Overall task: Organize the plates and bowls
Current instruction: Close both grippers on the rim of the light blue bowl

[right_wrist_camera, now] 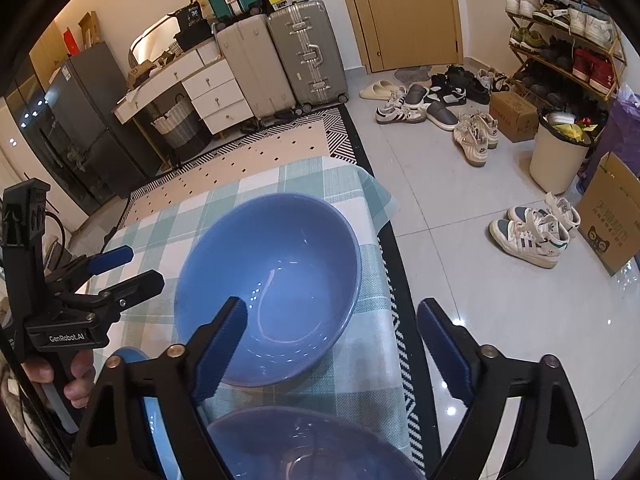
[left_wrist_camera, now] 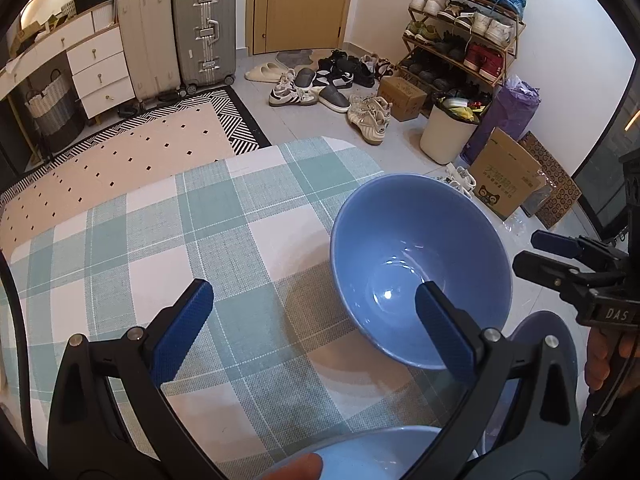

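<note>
A large blue bowl (left_wrist_camera: 420,264) stands upright and empty on the checked tablecloth (left_wrist_camera: 180,240); it also shows in the right wrist view (right_wrist_camera: 268,284). My left gripper (left_wrist_camera: 314,320) is open and empty above the cloth, its right finger over the bowl's near side. My right gripper (right_wrist_camera: 332,344) is open and empty, its left finger over the bowl's near rim. A second blue bowl (right_wrist_camera: 304,444) sits close below it, and a blue dish (right_wrist_camera: 154,412) lies to the left. The left view shows a blue bowl rim (left_wrist_camera: 372,452) at the bottom and a grey-blue plate (left_wrist_camera: 560,344).
The table's far edge (left_wrist_camera: 304,144) drops to a patterned rug (left_wrist_camera: 120,160). On the floor beyond are shoes (left_wrist_camera: 320,84), a shoe rack (left_wrist_camera: 460,28), a bin (left_wrist_camera: 448,132), cardboard boxes (left_wrist_camera: 508,176) and suitcases (left_wrist_camera: 204,28). The tablecloth's right edge (right_wrist_camera: 384,240) lies near the bowl.
</note>
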### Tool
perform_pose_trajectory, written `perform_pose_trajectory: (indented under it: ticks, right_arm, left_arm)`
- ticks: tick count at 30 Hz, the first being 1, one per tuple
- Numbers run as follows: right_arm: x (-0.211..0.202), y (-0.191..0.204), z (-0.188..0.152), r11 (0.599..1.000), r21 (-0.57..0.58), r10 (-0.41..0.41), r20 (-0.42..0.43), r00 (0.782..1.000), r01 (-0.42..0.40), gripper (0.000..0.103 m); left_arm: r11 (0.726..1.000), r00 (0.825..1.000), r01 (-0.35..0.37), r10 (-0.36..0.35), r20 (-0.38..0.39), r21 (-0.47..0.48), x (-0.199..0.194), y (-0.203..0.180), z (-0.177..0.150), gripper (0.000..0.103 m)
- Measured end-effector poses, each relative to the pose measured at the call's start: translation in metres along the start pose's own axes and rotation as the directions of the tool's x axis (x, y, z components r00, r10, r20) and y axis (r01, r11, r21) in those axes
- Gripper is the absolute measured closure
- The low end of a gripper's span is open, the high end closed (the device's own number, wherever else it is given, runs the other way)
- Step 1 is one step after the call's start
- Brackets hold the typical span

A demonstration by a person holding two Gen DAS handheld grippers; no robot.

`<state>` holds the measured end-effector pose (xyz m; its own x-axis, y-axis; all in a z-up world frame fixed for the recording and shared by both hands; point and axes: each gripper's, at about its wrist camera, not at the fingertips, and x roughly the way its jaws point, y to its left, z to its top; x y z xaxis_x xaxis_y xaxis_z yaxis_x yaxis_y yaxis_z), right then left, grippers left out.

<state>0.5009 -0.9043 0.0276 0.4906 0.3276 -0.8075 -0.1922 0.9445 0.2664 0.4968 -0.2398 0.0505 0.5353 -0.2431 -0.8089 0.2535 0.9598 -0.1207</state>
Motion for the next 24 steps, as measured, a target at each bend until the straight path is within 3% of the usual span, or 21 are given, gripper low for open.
perform_pose_trajectory:
  ticks: [10, 16, 21, 24]
  right_arm:
    - [0.030, -0.004, -0.001, 1.000, 0.001, 0.004, -0.062, 0.998, -0.004, 0.031]
    - [0.041, -0.003, -0.004, 1.000, -0.006, 0.010, -0.082, 0.997, -0.011, 0.051]
    - [0.042, 0.000, -0.005, 1.000, -0.019, 0.008, -0.086, 0.996, -0.009, 0.069]
    - [0.042, 0.002, -0.006, 1.000, -0.028, -0.002, -0.080, 0.997, 0.000, 0.077]
  left_arm:
    - [0.998, 0.997, 0.038, -0.036, -0.067, 0.042, 0.028, -0.009, -0.003, 0.031]
    - [0.996, 0.996, 0.050, -0.043, -0.078, 0.079, 0.036, -0.019, -0.007, 0.050]
    - [0.996, 0.996, 0.052, -0.046, -0.082, 0.078, 0.038, -0.021, -0.007, 0.078]
    - [0.995, 0.995, 0.062, -0.055, -0.082, 0.080, 0.040, -0.023, -0.008, 0.086]
